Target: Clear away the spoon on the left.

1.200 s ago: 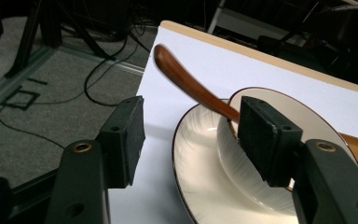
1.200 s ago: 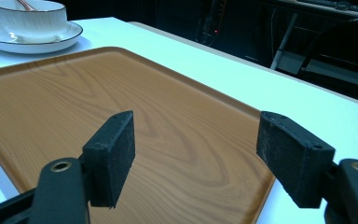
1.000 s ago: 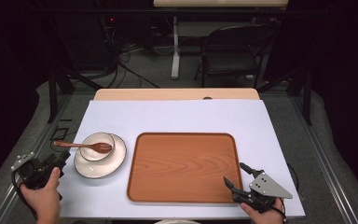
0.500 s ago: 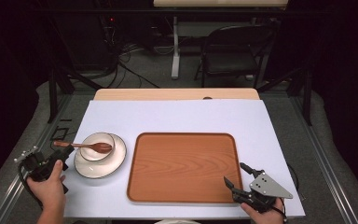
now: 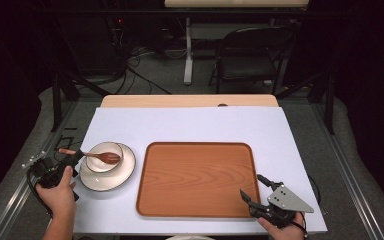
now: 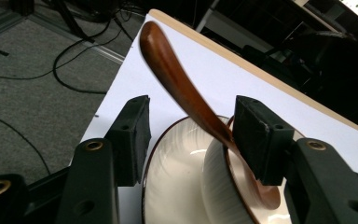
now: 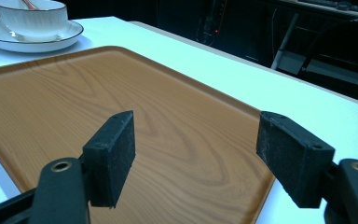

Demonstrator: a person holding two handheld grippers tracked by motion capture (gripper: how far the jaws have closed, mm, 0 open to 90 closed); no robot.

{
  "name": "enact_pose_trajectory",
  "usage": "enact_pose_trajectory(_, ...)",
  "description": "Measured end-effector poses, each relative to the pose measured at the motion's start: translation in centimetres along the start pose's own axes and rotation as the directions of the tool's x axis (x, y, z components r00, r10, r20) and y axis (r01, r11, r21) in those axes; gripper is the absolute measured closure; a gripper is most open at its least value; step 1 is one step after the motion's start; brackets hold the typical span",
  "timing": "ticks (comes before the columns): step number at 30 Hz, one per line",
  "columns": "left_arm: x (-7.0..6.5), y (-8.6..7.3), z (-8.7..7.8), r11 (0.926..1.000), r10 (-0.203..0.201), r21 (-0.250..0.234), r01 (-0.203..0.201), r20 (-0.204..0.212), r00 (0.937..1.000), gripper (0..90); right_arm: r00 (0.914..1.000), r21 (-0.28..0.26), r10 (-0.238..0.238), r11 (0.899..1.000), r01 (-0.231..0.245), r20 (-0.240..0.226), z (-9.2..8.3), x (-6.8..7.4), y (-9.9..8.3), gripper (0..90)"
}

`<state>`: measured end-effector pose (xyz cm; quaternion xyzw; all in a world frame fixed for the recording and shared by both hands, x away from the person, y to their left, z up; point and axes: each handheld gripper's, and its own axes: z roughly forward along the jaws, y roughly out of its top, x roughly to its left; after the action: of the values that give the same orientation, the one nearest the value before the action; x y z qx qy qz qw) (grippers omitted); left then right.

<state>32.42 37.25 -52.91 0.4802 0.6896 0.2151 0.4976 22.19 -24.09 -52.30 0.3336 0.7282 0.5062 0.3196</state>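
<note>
We note the left gripper (image 5: 72,159) at the left edge of the white table cover (image 5: 190,125), its jaws on either side of the handle of a wooden spoon (image 5: 97,156). In the left gripper view the spoon (image 6: 186,93) rises slanting between the two black pads (image 6: 133,135); the pad on the right of that view looks to be touching the handle, while the other stands off it with a clear gap, so the jaws, which have just been closing, are not yet clamped on it. The spoon's bowl end rests inside a small white bowl (image 5: 102,156), and its handle sticks out over the rim toward the table's left edge. The bowl sits on a white plate (image 5: 110,175) with a dark rim. Just to the right of the plate lies a wooden tray (image 5: 197,180), bare. The right gripper (image 5: 255,190) is at the tray's near right corner, and in the right gripper view its pads (image 7: 114,154) stand wide apart above the tray (image 7: 121,93), with nothing between them. Beyond the table we see a folding chair (image 5: 250,55) and cables on the floor.
</note>
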Motion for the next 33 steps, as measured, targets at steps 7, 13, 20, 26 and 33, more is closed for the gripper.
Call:
enact_pose_trajectory(7,-0.3,0.0,0.3,0.9993,0.002,-0.037,-0.003,-0.014,0.9999,57.8,1.0,0.0,-0.003,1.0,0.003,0.0,0.0,0.0,0.0,27.8)
enact_pose_trajectory(13,-0.6,0.2,0.4,0.9994,0.019,-0.027,-0.02,-0.021,0.9996,65.6,1.0,0.0,-0.001,1.0,0.001,-0.001,0.0,0.0,0.0,27.8)
enact_pose_trajectory(20,-0.6,0.7,0.0,0.999,0.017,-0.042,-0.017,-0.004,0.9998,71.1,1.0,-0.001,-0.002,1.0,0.002,-0.002,0.0,0.0,0.0,27.8)
enact_pose_trajectory(26,-1.3,1.2,-0.5,0.9971,0.038,-0.066,-0.038,0.012,0.9992,75.3,1.0,0.0,-0.003,1.0,0.003,-0.002,0.0,0.0,0.0,27.9)
enact_pose_trajectory(33,-2.7,1.8,-1.0,0.9934,0.086,-0.08,-0.083,0.038,0.9956,79.2,1.0,0.0,-0.002,1.0,0.002,-0.002,0.0,0.0,0.0,27.9)
